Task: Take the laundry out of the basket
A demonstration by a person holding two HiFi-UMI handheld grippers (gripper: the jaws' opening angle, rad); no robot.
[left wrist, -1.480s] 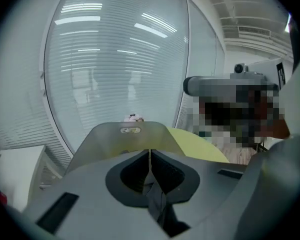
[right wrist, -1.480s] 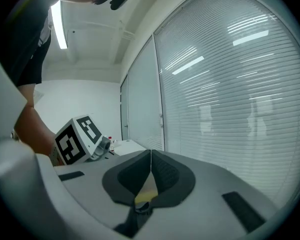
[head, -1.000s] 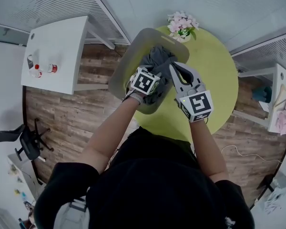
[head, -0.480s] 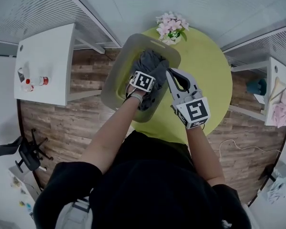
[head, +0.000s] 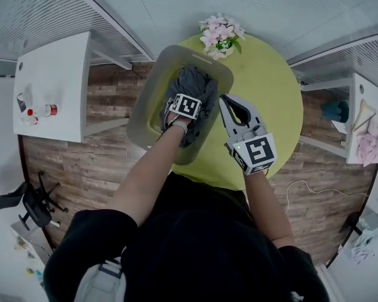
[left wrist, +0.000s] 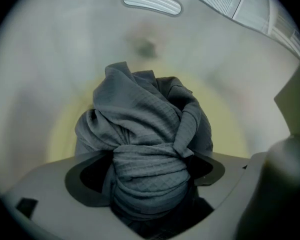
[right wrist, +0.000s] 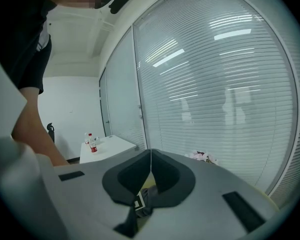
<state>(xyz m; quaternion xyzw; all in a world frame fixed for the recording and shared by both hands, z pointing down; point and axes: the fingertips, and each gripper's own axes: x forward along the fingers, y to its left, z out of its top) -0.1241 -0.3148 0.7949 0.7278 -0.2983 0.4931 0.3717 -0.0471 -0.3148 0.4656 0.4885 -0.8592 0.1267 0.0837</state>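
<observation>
A crumpled dark grey garment [head: 196, 82] lies in the grey-green laundry basket [head: 152, 87] on the round yellow-green table [head: 268, 87]. My left gripper [left wrist: 147, 173] points steeply down into the basket. Its jaws have just been opening and now stand wide, with a knotted bunch of the garment [left wrist: 145, 119] between them and the pads not pressing on it. In the head view only its marker cube [head: 184, 106] shows above the cloth. My right gripper [head: 223, 99] hovers beside the basket's right rim, shut and empty, its tips meeting [right wrist: 151, 154].
A pot of pink flowers [head: 219, 33] stands on the table behind the basket. A white side table [head: 53, 74] with small bottles [head: 39, 112] is at the left, and a desk chair [head: 28, 200] stands on the wood floor. White shelving [head: 365, 128] is at the right.
My left gripper has dropped into the basket onto the grey garment. The right gripper has stayed beside the basket's rim.
</observation>
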